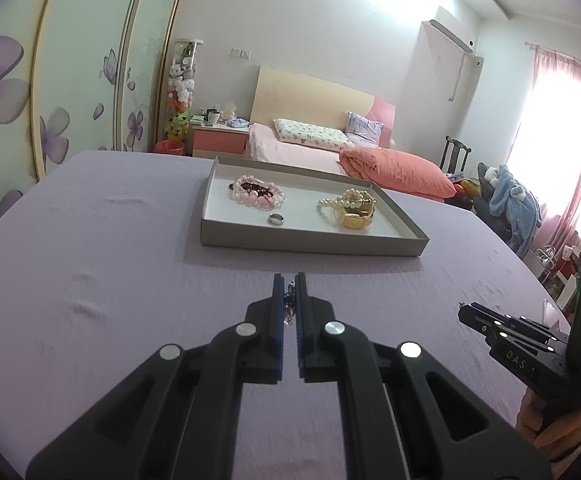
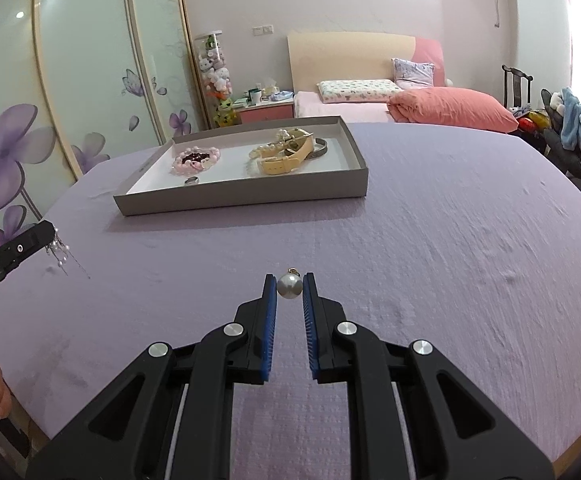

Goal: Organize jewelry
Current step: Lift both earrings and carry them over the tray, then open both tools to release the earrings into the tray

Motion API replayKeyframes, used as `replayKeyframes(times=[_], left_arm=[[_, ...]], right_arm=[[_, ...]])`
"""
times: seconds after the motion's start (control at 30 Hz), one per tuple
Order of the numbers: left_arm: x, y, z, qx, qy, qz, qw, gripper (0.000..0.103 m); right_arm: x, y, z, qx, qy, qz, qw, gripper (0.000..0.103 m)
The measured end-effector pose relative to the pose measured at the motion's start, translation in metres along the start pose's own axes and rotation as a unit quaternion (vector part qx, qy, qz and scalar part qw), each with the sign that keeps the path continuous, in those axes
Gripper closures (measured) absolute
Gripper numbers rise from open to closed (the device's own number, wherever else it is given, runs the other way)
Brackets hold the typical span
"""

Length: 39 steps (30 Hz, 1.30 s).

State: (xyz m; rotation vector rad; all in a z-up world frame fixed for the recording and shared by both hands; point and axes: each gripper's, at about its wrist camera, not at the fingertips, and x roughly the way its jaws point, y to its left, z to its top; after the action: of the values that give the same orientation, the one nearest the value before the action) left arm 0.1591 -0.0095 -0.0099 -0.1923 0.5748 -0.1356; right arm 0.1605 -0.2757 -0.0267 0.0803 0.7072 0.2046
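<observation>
A shallow grey tray [image 1: 314,242] [image 2: 246,200] sits on the purple cloth. In it lie pink bead bracelets [image 1: 256,192] [image 2: 196,159], a silver ring [image 1: 276,219] [image 2: 191,179], a pearl strand [image 1: 336,204] and a yellow watch [image 1: 358,216] [image 2: 286,160]. My left gripper [image 1: 289,280] is shut on a dangling beaded chain piece [image 1: 289,300], which also shows in the right wrist view [image 2: 61,254], held above the cloth short of the tray. My right gripper [image 2: 289,280] is shut on a pearl pendant [image 2: 289,286] just above the cloth; the gripper also shows in the left wrist view [image 1: 464,314].
The table under the purple cloth [image 2: 430,240] is round, its edge curving off left and right. A bed [image 1: 330,148], a nightstand [image 1: 218,138], floral wardrobe doors [image 1: 10,100] and a chair with clothes [image 1: 506,196] stand beyond it.
</observation>
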Motion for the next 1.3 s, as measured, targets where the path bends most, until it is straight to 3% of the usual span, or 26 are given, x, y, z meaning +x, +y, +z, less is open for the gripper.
replayKeyframes(times=[0.3, 0.6, 1.03, 1.3], left_arm=[[0.002, 0.0, 0.0, 0.003, -0.001, 0.001, 1.0, 0.097], [0.009, -0.006, 0.053, 0.027, -0.07, 0.018, 0.997, 0.097], [0.084, -0.016, 0.115, 0.054, -0.1, 0.028, 0.9931, 0.097], [0.12, -0.026, 0.129, 0.079, -0.126, 0.036, 0.9882, 0.097]], right_arm=[[-0.005, 0.001, 0.01, 0.002, -0.019, -0.001, 1.0, 0.089], [-0.015, 0.009, 0.077, -0.008, -0.126, -0.002, 0.992, 0.089], [0.044, 0.015, 0.15, 0.003, -0.19, 0.032, 0.981, 0.089], [0.081, 0.012, 0.155, -0.001, -0.193, 0.029, 0.981, 0.089]])
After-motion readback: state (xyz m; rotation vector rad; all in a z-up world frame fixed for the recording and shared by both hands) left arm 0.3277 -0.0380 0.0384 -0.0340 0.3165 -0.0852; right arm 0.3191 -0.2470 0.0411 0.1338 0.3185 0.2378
